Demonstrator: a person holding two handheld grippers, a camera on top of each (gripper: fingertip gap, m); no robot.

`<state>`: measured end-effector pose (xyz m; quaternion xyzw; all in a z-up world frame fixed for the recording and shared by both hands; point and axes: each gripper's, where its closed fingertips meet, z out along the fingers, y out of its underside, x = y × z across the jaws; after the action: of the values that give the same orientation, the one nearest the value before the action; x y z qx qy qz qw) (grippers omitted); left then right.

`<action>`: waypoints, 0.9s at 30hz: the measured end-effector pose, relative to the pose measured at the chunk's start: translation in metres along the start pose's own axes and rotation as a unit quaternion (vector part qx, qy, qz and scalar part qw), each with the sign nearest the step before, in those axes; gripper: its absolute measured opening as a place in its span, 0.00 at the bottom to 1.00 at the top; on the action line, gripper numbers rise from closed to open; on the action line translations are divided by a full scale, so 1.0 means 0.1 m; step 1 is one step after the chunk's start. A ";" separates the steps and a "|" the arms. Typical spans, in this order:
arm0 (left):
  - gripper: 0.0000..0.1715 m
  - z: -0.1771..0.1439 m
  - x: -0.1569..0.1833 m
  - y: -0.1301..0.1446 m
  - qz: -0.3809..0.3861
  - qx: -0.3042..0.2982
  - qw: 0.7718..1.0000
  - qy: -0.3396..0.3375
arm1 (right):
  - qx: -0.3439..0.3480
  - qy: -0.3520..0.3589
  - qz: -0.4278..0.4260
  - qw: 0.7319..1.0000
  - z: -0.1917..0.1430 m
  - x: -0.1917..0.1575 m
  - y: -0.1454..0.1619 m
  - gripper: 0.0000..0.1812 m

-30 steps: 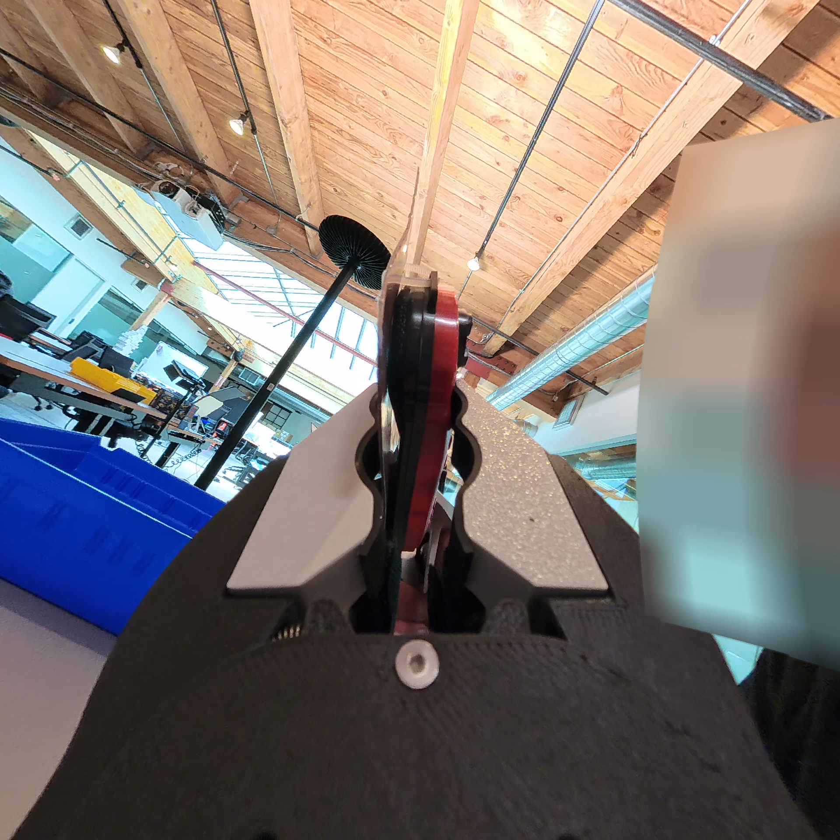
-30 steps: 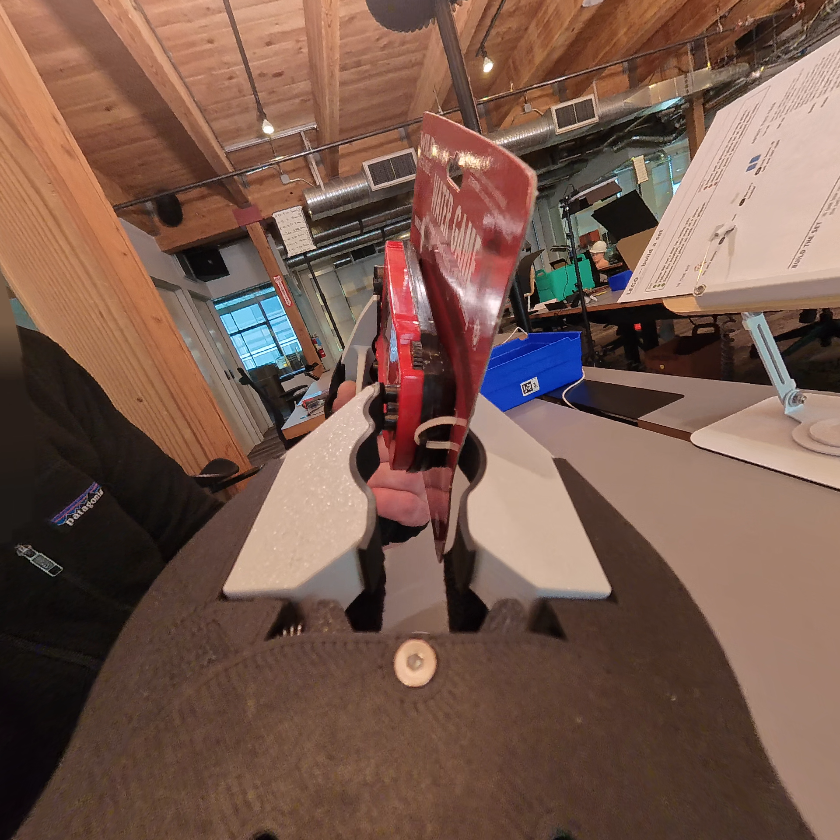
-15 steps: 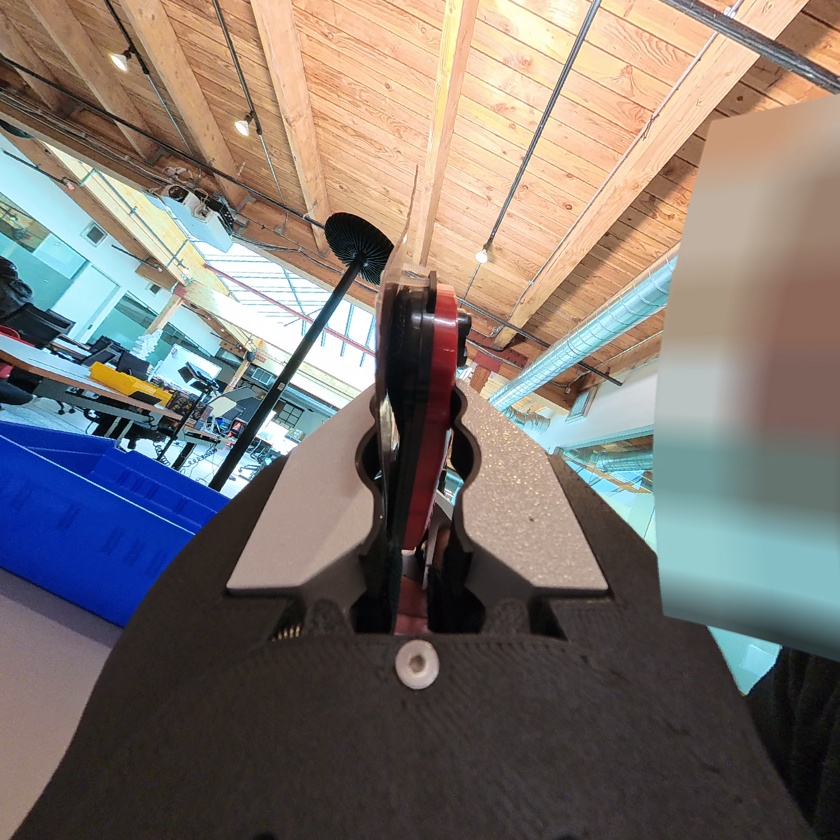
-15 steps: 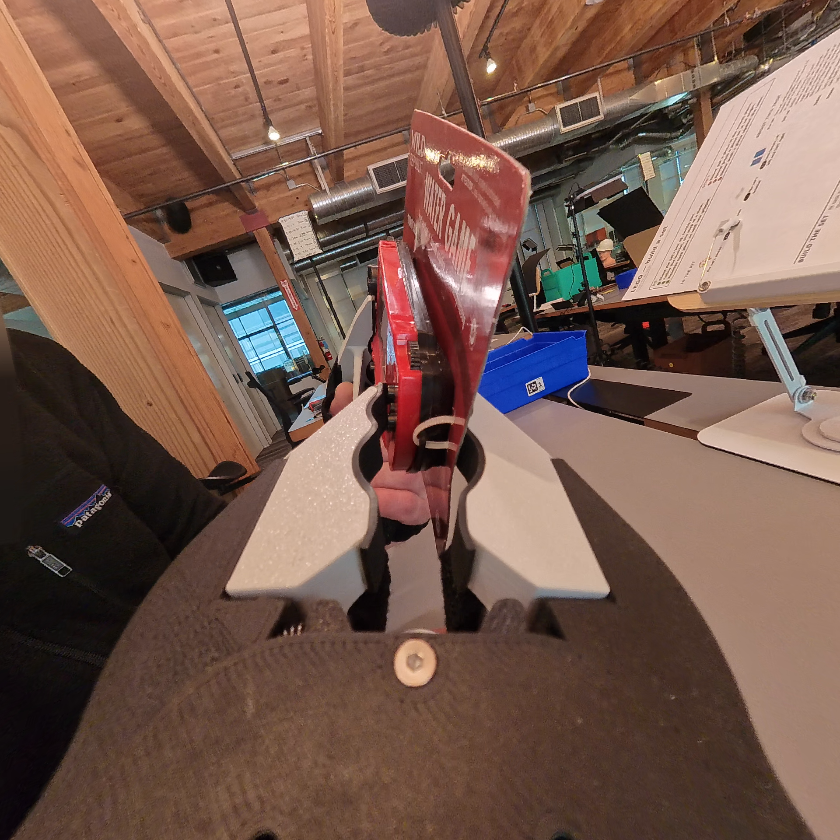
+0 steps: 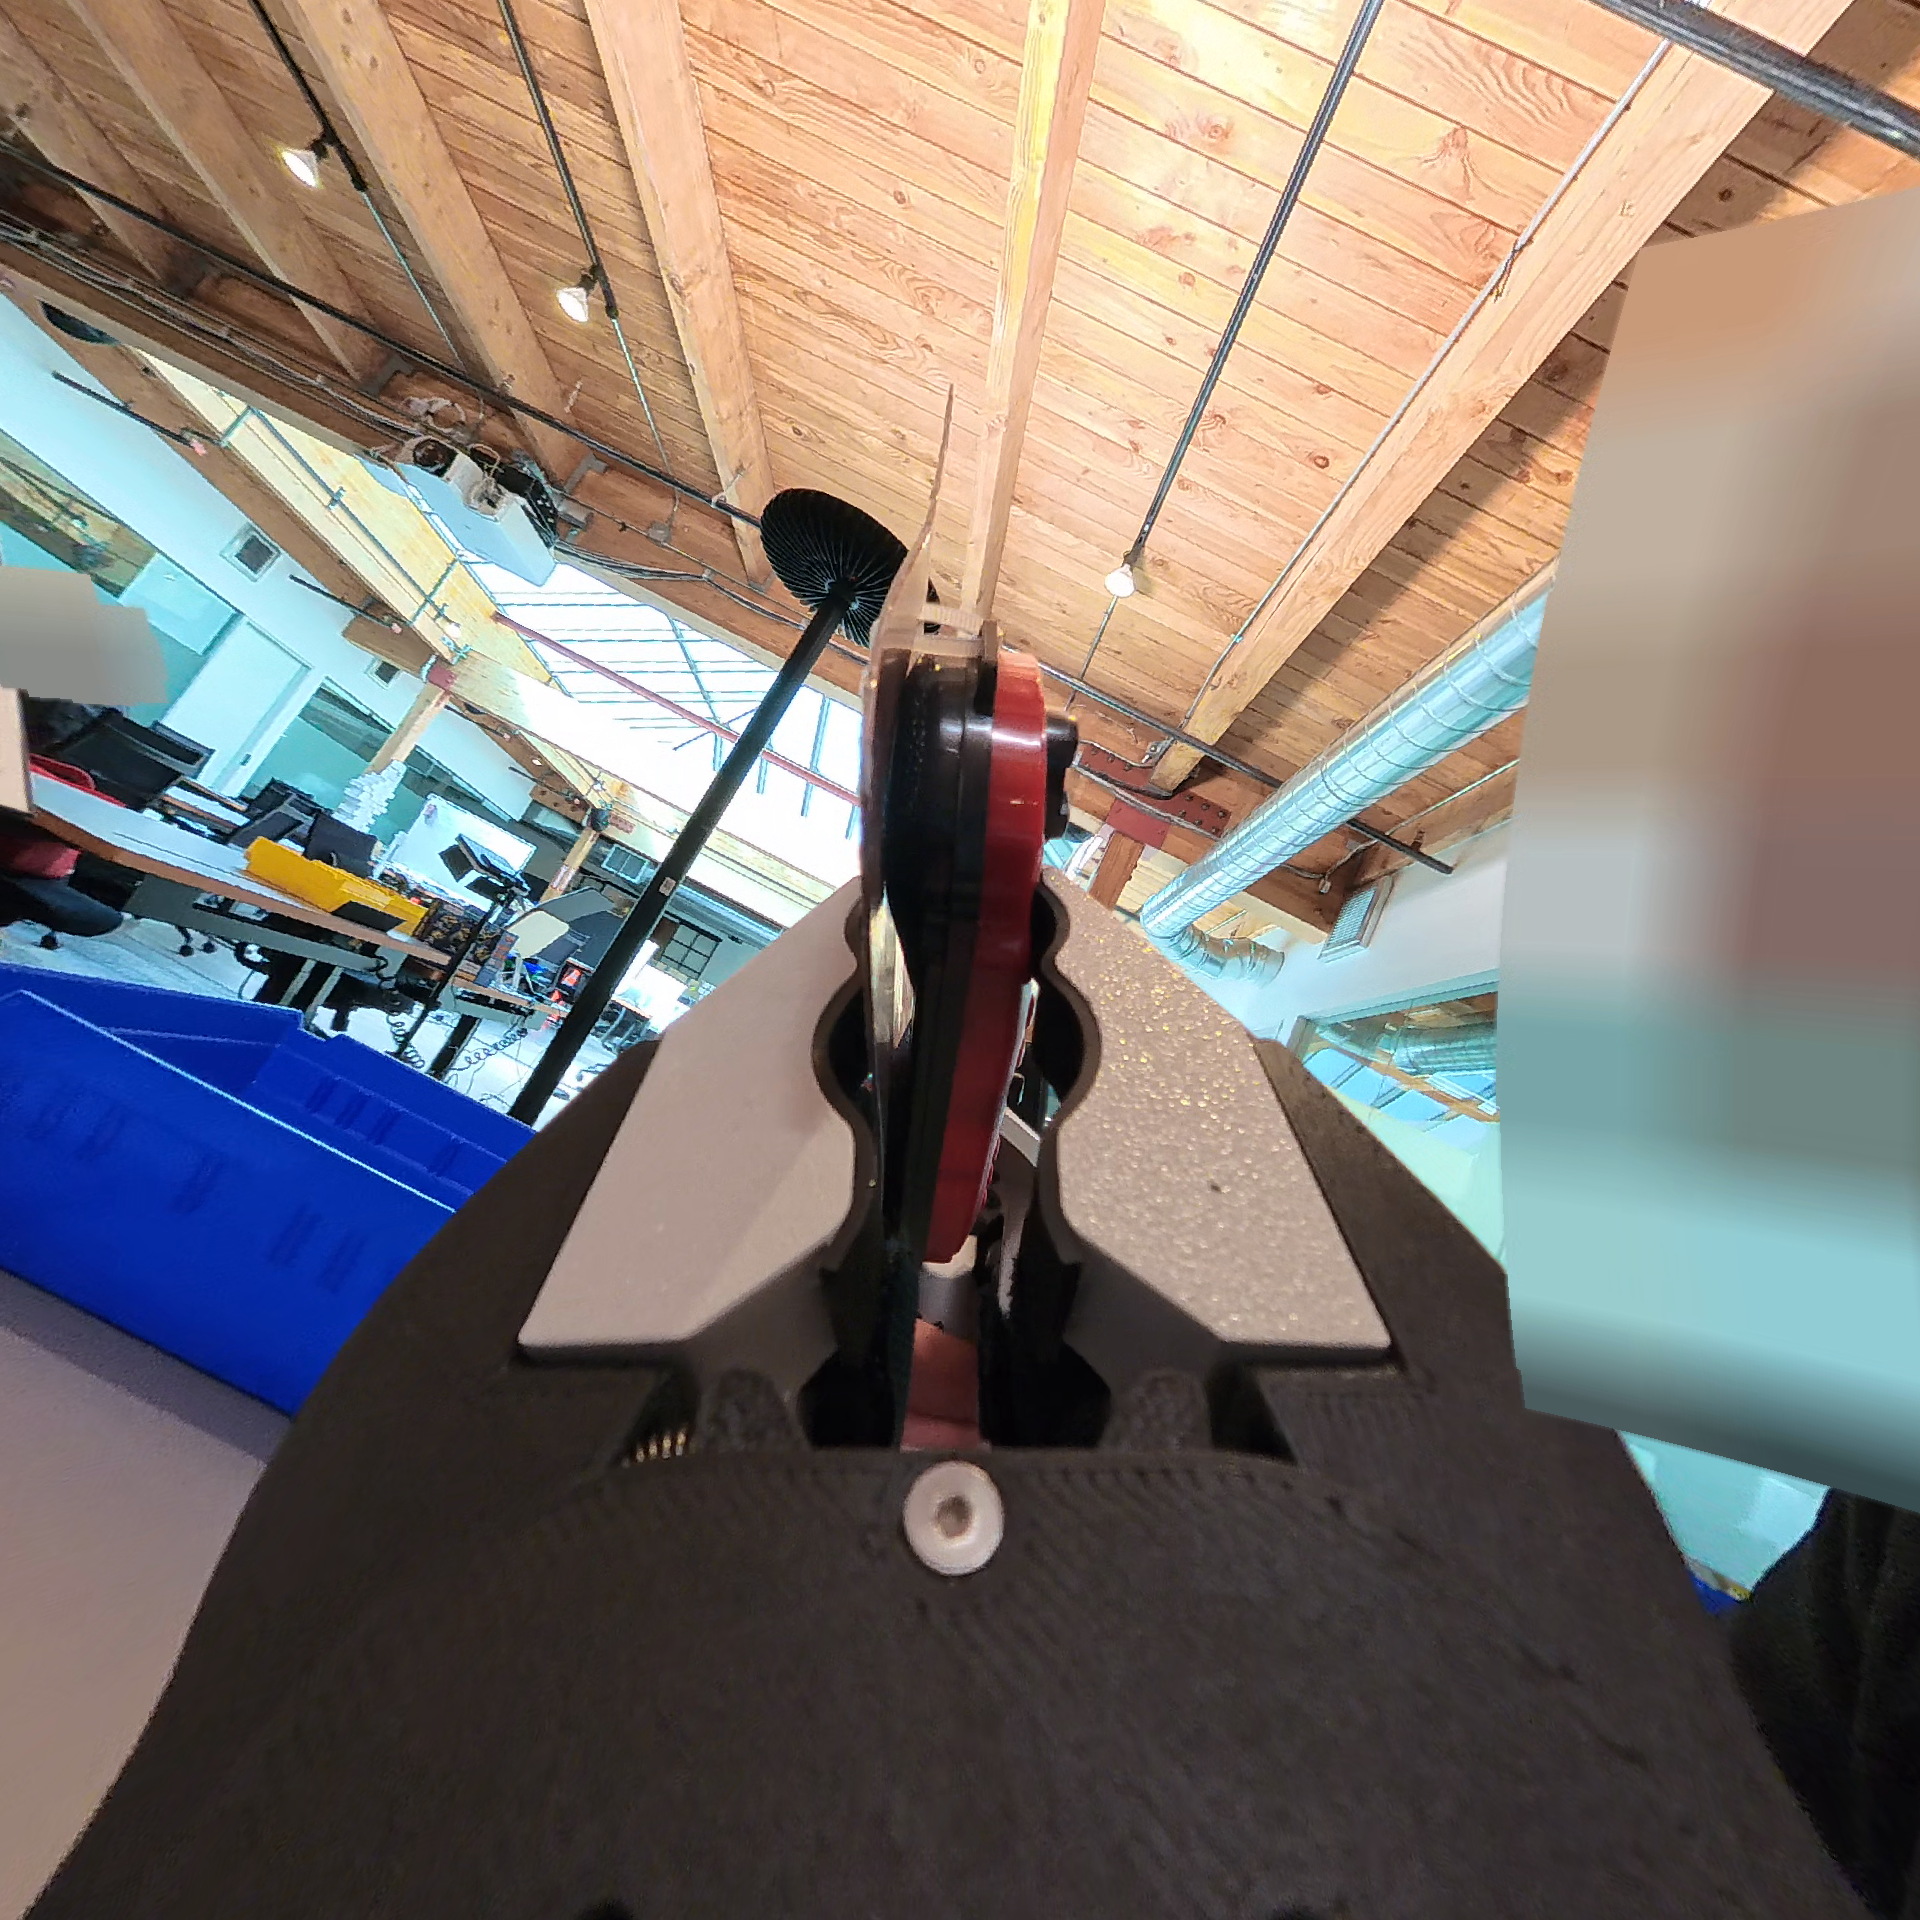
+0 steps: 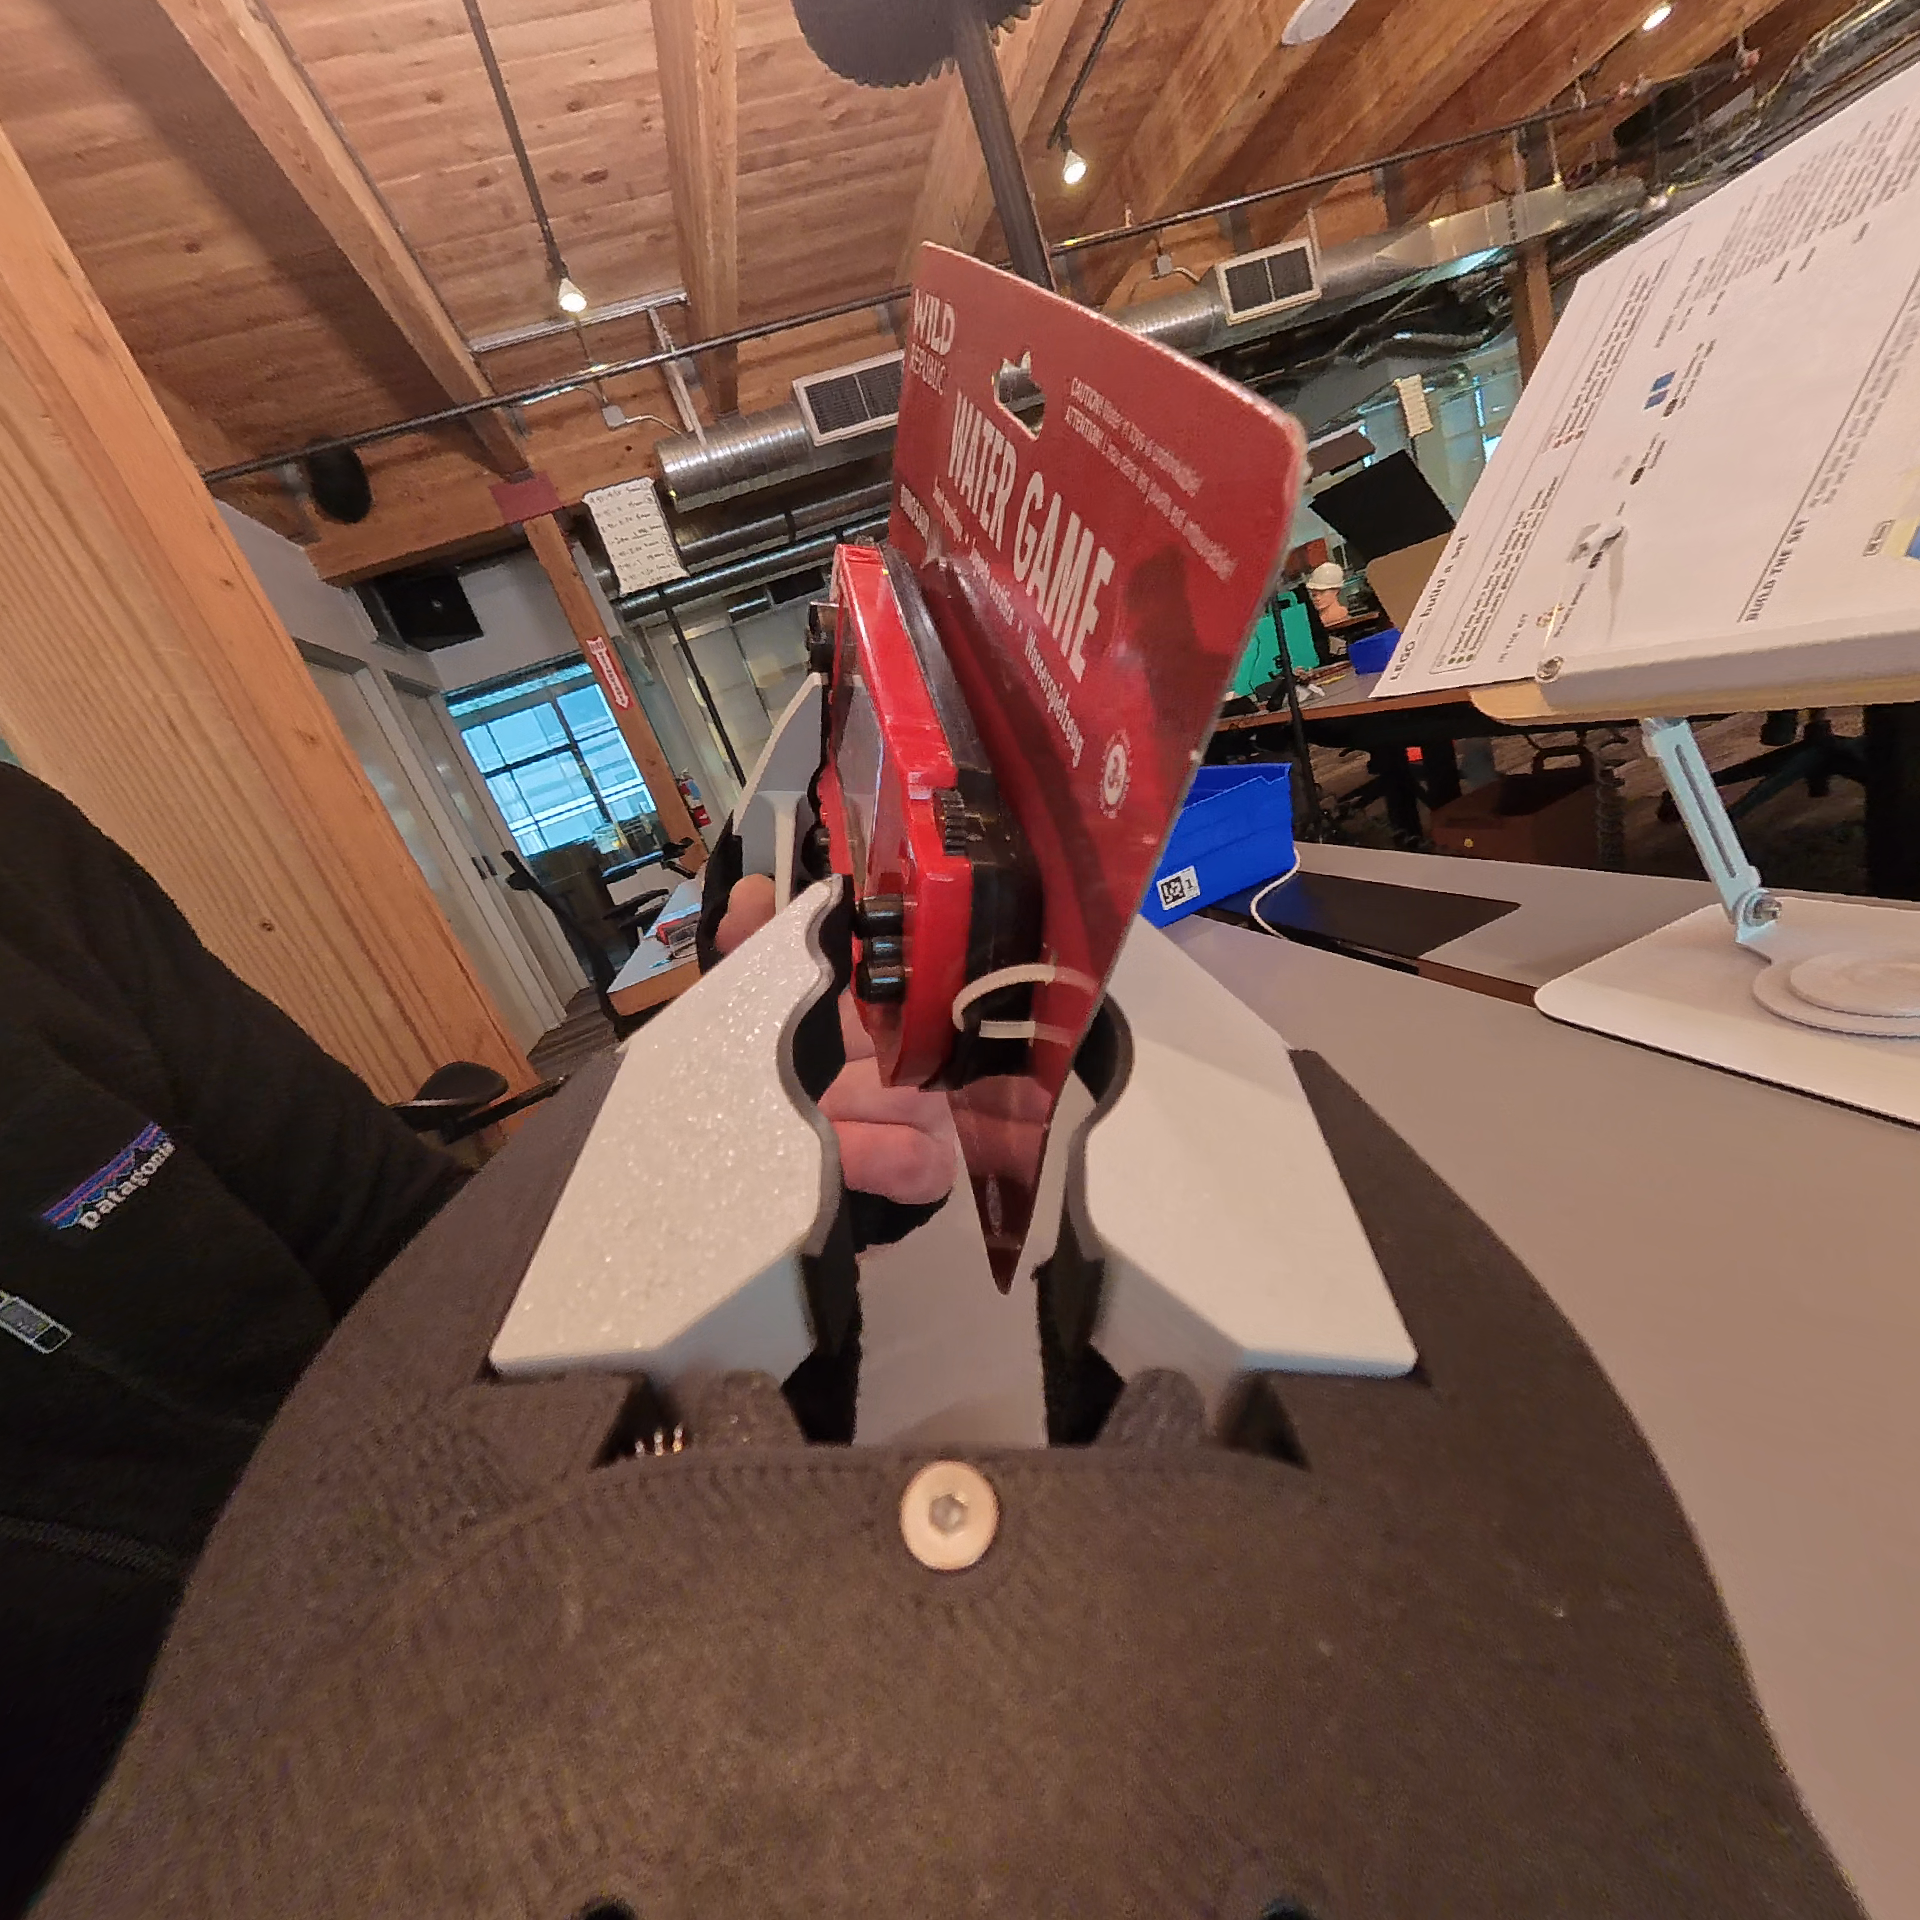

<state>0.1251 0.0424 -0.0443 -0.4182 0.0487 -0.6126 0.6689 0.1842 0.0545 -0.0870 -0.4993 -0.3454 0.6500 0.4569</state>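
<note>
A red handheld water toy (image 6: 914,831) is zip-tied to a red backing card (image 6: 1091,520). In the left wrist view I see it edge-on (image 5: 997,831), standing up between the fingers of my left gripper (image 5: 956,935), which is shut on it. In the right wrist view the package stands tilted between the fingers of my right gripper (image 6: 977,935). Its jaws stand a little apart, with the card's lower corner (image 6: 1003,1268) in the gap. The left gripper's pale finger (image 6: 779,810) and a hand (image 6: 894,1143) show behind the toy. The card hides my right fingertip.
A blue bin (image 5: 156,1143) sits on the grey table (image 6: 1558,1247) at left. A white document stand (image 6: 1766,997) holding a printed sheet (image 6: 1714,416) is at right, with another blue bin (image 6: 1236,842) behind. A person in a black jacket (image 6: 156,1143) is close on the left. A black pole (image 5: 686,831) rises behind.
The right gripper's jaws have spread slightly. The package has turned, so more of the card's printed face shows in the right wrist view. The left gripper stays shut on the toy.
</note>
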 end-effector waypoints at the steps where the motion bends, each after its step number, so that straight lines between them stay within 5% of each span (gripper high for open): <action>1: 0.14 0.00 0.01 0.00 0.006 -0.001 1.000 -0.002 | -0.001 0.004 -0.003 1.000 0.00 0.00 0.00 0.22; 27: 0.13 0.01 0.06 -0.04 0.016 0.006 1.000 0.005 | -0.014 0.016 -0.004 1.000 -0.14 0.01 -0.04 0.14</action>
<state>0.1245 0.0381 -0.0384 -0.4107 0.0550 -0.6040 0.6808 0.1987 0.0571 -0.0875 -0.5148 -0.3494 0.6354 0.4575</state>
